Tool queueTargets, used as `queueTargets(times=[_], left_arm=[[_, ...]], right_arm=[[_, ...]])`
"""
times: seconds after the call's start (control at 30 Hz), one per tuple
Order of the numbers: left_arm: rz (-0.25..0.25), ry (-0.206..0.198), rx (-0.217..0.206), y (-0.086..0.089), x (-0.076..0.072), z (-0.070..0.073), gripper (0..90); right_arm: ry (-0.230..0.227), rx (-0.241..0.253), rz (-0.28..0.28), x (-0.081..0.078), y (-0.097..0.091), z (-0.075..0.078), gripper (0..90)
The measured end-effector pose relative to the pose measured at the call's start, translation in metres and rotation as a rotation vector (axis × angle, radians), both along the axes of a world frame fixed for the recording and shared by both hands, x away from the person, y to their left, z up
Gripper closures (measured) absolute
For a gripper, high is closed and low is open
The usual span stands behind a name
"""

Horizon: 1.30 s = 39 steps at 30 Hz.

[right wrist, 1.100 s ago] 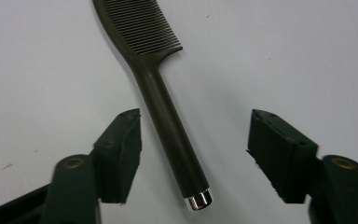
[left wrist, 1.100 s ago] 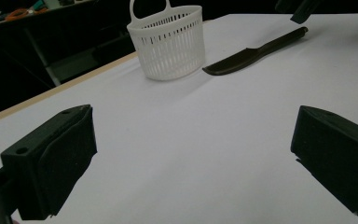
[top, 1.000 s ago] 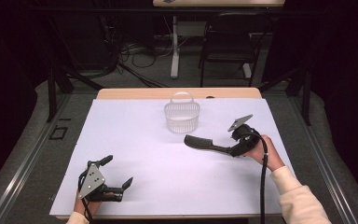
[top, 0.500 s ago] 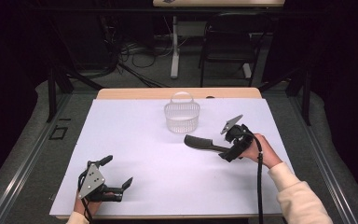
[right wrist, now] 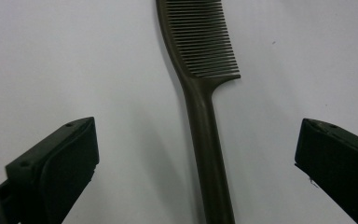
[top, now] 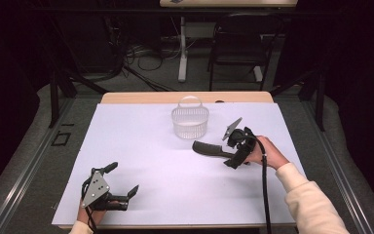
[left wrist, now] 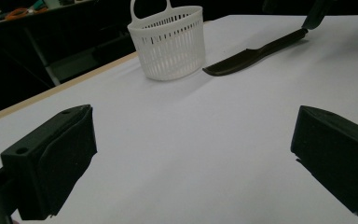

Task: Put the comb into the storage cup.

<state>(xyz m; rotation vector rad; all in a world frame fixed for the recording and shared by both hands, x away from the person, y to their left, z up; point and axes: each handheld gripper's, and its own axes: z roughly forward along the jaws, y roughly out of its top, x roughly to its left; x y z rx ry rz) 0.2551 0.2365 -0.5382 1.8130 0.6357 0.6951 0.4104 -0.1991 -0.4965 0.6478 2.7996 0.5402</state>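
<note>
A dark comb (top: pixel 208 148) (right wrist: pixel 205 93) (left wrist: pixel 254 52) lies flat on the white table cover, its toothed end towards the left of the high view. My right gripper (top: pixel 233 157) (right wrist: pixel 196 172) stands open over the comb's handle, one jaw on each side, not touching it. A white slotted basket (top: pixel 190 120) (left wrist: pixel 169 42) with a loop handle stands upright just behind the comb. My left gripper (top: pixel 123 184) (left wrist: pixel 191 163) is open near the front left of the table, nothing between its jaws.
The white cover (top: pixel 151 161) spans nearly the whole table; a wooden strip (top: pixel 136 98) shows at the far edge. Behind the table are a chair (top: pixel 238 44), a desk leg and floor cables. Dark floor lies on both sides.
My right gripper has slid left along the comb's handle and dropped closer over it. The left gripper, the comb and the basket have stayed put.
</note>
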Motion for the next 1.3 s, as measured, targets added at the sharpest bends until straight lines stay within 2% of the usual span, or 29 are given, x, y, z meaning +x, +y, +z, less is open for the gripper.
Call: queueTargets(times=[0.1,0.13,0.17,0.3,0.4,0.43,0.47,0.5,0.63,0.77,0.97,1.03,1.23,1.3], left_arm=[[-0.001,0.0,0.0,0.0,0.0,0.0,0.3],[-0.002,-0.001,-0.002,0.0,0.0,0.0,0.2],[-0.003,-0.002,-0.001,0.0,-0.001,0.0,0.3],[-0.002,0.001,-0.002,0.0,0.0,0.0,0.2],[-0.004,0.002,-0.002,0.0,0.0,0.0,0.2],[-0.005,0.002,-0.002,0.0,0.0,0.0,0.3],[-0.005,0.002,-0.002,0.0,0.0,0.0,0.2],[-0.005,0.002,-0.002,0.0,0.0,0.0,0.3],[-0.008,0.003,-0.002,0.0,0.0,0.0,0.3],[-0.007,0.002,-0.002,0.0,0.0,0.0,0.2],[-0.01,0.001,-0.003,0.0,0.0,0.0,0.3],[-0.012,0.002,-0.001,0.0,0.0,0.0,0.3],[-0.015,0.005,-0.002,0.0,0.0,0.0,0.3],[-0.016,0.008,-0.002,0.0,0.0,0.0,0.3]], right_arm=[[-0.002,-0.019,0.012,0.002,0.006,-0.002,0.0],[0.006,-0.046,0.014,0.002,0.007,-0.001,0.7],[-0.001,-0.051,0.019,0.003,0.009,-0.003,3.0],[0.004,-0.083,0.064,0.006,0.013,-0.005,16.5],[0.016,-0.123,0.081,0.009,0.016,-0.007,29.3],[0.021,-0.144,0.086,0.01,0.017,-0.007,36.8],[0.022,-0.159,0.09,0.011,0.018,-0.007,39.8],[0.014,-0.149,0.096,0.012,0.019,-0.01,42.1],[0.022,-0.197,0.118,0.014,0.024,-0.013,53.6],[0.039,-0.244,0.14,0.017,0.03,-0.017,60.1],[0.051,-0.295,0.151,0.022,0.035,-0.022,63.7],[0.046,-0.295,0.162,0.023,0.036,-0.025,65.0],[0.07,-0.325,0.161,0.027,0.038,-0.031,69.3],[0.062,-0.329,0.166,0.027,0.039,-0.031,71.3]])
